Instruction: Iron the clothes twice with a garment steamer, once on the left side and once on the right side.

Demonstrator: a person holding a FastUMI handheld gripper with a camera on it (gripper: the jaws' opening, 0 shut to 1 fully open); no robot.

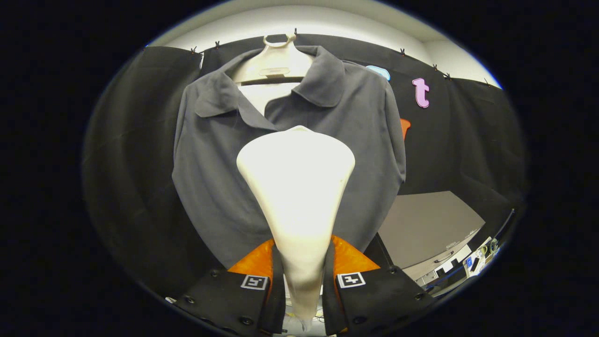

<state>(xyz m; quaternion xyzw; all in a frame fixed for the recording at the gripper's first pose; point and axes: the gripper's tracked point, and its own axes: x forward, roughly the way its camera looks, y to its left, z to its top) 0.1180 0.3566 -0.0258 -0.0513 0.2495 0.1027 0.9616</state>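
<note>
- The tool [302, 276] is seen nearest, its two fingers [255, 281] clenched on the narrow handle of a white garment steamer [297, 187], one finger pressed against each side.
- A square printed marker [351, 279] is carried on the upper face of each finger.
- The garment steamer is held upright between the fingers; its body widens upward from the handle into a broad, rounded triangular head, which is brightly lit.
- The steamer head is placed at the middle of the chest of a grey polo shirt [210, 178], just below the open placket; whether it touches the fabric cannot be told.
- The grey polo shirt is hung facing the tool, its collar [323, 77] spread open and its front panels shown to either side of the steamer.
- The shirt is carried on a white hanger [276, 65], whose hook is seen at the top edge of the black cloth wall [135, 140].
- A grey tabletop [426, 224] is seen lower down beside the shirt, with small cluttered items at its far end.
</note>
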